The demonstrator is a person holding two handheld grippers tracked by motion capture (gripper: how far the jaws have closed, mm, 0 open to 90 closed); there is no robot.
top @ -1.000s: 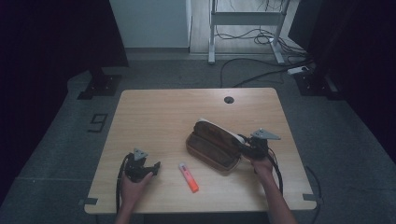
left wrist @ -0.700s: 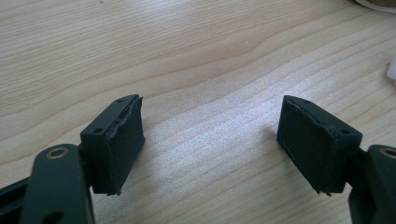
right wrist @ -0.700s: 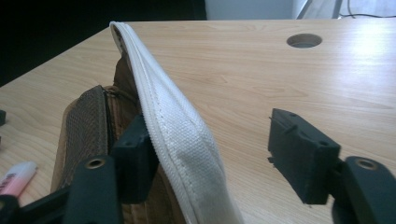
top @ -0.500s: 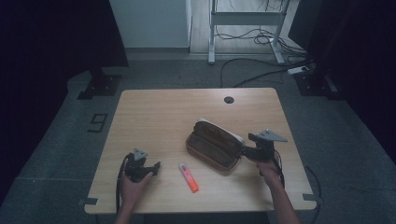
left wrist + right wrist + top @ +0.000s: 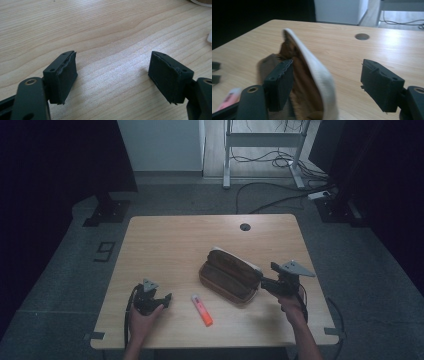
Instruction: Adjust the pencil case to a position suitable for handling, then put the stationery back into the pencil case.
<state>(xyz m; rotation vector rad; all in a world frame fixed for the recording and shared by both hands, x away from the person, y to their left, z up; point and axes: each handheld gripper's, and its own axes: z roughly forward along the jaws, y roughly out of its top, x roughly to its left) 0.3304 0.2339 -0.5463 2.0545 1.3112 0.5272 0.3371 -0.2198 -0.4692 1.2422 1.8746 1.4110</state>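
Observation:
A brown pouch [image 5: 229, 275] with a cream lining lies open on the wooden table [image 5: 175, 245], right of centre. My right gripper [image 5: 261, 281] is at the pouch's right end, open. In the right gripper view the pouch's cream-edged flap [image 5: 312, 67] stands between the jaws, close to the left pad [image 5: 280, 85] and clear of the right one. An orange marker [image 5: 202, 310] with a pale cap lies near the front edge, left of the pouch. My left gripper [image 5: 166, 299] rests low on the table left of the marker, open [image 5: 112, 75] over bare wood.
A round cable hole [image 5: 244, 227] sits near the table's far edge. A desk frame [image 5: 265, 140] and loose cables [image 5: 280, 195] lie on the floor beyond the table. The marker [image 5: 228, 98] shows blurred at the lower left of the right gripper view.
My right gripper has drawn back a little to the right along the pouch's end. The left gripper, the marker and the pouch have stayed where they were.

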